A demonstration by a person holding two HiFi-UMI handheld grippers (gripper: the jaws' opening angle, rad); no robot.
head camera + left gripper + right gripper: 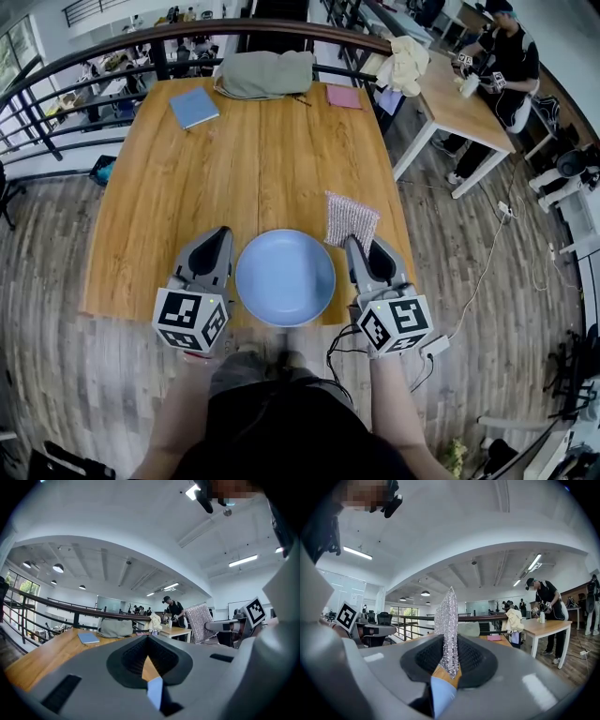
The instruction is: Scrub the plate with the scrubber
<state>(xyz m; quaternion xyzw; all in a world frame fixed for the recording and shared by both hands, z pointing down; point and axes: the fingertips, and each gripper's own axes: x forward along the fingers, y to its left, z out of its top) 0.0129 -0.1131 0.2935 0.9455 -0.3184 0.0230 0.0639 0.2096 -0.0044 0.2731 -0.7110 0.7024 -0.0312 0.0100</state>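
So, far end of the wooden table [253, 169]: a blue notebook [194, 107], a grey-green bag [267, 73] slumped against the railing [187, 33], and a flat pink thing [343, 97], could be a notebook, can't tell. All of it is well apart from the action.
Off to the right: a second table [459, 108] with a cream cloth [405, 64] heaped on its corner, and a person [506, 56] busy at its far side.
Floor: a white cable [487, 272] trailing across the boards on the right.
Plate [285, 277]: round and light blue, sitting at the near edge of the wooden table, dead centre between the two grippers.
Scrubber [349, 219]: a sparkly pinkish-silver pad, standing up out of the right gripper, just beyond the plate's right rim.
Left gripper [223, 232]: parked just beside the plate's left rim, pointing away from the person. Jaws are fully closed with nothing in them. Its own view only shows a sliver of table and plate past the pads.
Right gripper [353, 242]: just beside the plate's right rim, jaws pinched tight on the scrubber's lower edge. In its own view the pad rises straight up between the black pads, edge-on.
Contact: scrubber isn't on the plate, it's beside it.
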